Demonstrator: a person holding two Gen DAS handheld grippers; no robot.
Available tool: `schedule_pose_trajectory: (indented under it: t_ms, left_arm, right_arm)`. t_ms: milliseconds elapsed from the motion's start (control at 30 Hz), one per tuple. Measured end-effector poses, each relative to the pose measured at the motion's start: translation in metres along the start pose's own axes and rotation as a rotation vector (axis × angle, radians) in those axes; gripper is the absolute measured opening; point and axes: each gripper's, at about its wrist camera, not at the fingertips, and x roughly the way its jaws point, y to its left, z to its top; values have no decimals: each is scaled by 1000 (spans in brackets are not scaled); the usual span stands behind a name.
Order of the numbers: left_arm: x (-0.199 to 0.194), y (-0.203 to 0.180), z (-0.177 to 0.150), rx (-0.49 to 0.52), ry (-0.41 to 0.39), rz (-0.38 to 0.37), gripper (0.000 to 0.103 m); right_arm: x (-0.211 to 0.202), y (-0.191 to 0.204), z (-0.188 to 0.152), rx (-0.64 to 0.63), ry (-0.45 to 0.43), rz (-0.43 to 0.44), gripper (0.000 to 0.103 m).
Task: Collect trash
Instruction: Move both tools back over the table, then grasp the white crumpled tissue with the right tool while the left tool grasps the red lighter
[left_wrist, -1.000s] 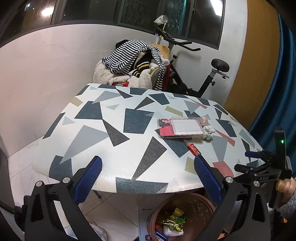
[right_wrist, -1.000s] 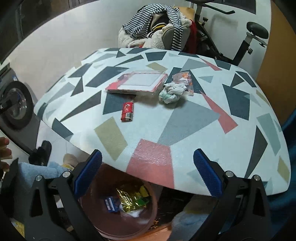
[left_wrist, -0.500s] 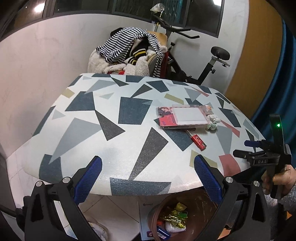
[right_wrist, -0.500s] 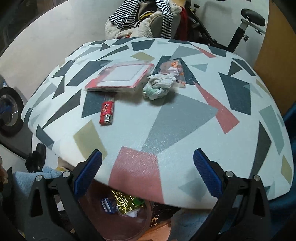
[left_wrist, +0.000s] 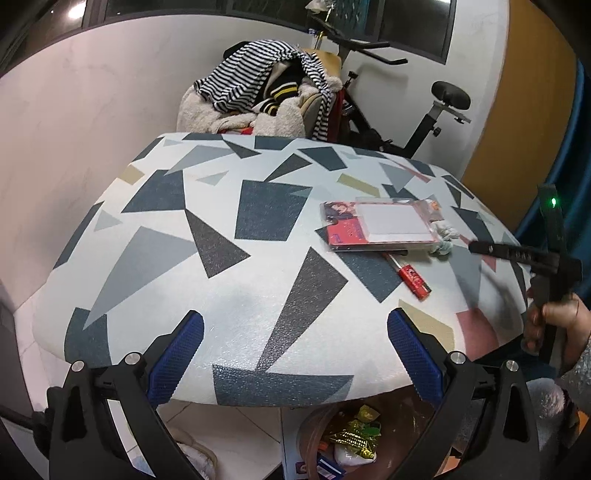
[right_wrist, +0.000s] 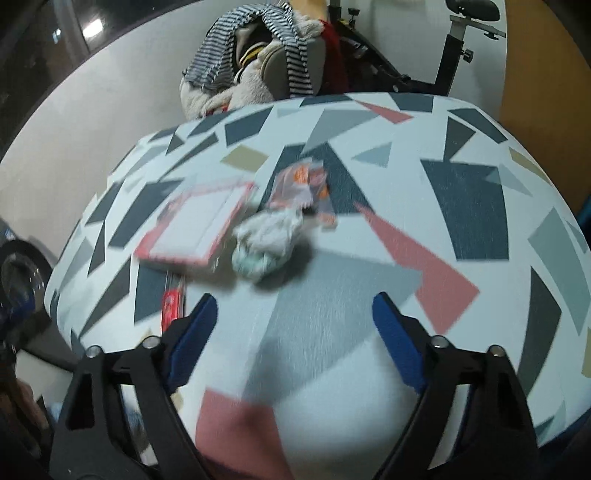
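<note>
A crumpled white tissue (right_wrist: 267, 242) lies on the patterned table (right_wrist: 461, 206), just ahead of my open, empty right gripper (right_wrist: 295, 332). A clear snack wrapper (right_wrist: 306, 188) lies behind it, a red-and-white flat package (right_wrist: 199, 225) to its left, a red lighter-like item (right_wrist: 171, 308) near my left finger. In the left wrist view the package (left_wrist: 380, 225), the red item (left_wrist: 412, 275) and the tissue (left_wrist: 443, 240) lie right of centre. My left gripper (left_wrist: 295, 354) is open and empty at the table's near edge. The brown bin (left_wrist: 354, 439) holds wrappers below.
A chair piled with striped clothes (left_wrist: 266, 96) and an exercise bike (left_wrist: 417, 110) stand behind the table. The right gripper's body (left_wrist: 539, 258) and the hand show at the right of the left wrist view. A blue curtain (left_wrist: 580, 166) hangs at the right.
My right gripper has moved forward over the table toward the tissue, and its view is blurred. My left gripper has risen slightly and come closer to the table edge.
</note>
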Motion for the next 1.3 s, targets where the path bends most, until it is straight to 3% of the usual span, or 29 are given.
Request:
schedule_pose_trajectory:
  t_ms: [300,367,433,533,733,833,1033,1067,1133,1200,1300]
  left_arm:
    - [12,-2,-4,-25,42,-13,97]
    - [12,-7,-4,-11,44,-20,97]
    - [13,-12,-2,7,44,-32,97]
    - [19,-19,0,4,61,-77,97]
    - [40,-24,10,-112,126,-194,97]
    - [54,-26,21,-188,164,-253,90]
    - [66,-28,36,-256,172,-282,87]
    - [68,-28,37,-271,179,-295,85]
    - [76,-29,37,-308,206,-331,70]
    - [84,-41,39,-269,229,-324,60]
    - [98,-68,42,-148,247,-279,59]
  right_arm:
    - [39,6,36,75,-3,67,72]
    - [51,2,39,130,31,77,65]
    - [54,-2,37,162,52,100,46]
    - [46,-7,29,179,28,108,46]
    - [21,-14,10,156,-24,94,45]
    - [14,-11,5,109,-28,77,45]
    - [1,1,11,33,-63,77,45]
    - [-2,2,11,29,-71,81,45]
    - [-5,5,11,25,-80,85,45]
    - [-7,6,8,31,-82,86,45]
    - [-10,3,3,58,-83,94,45]
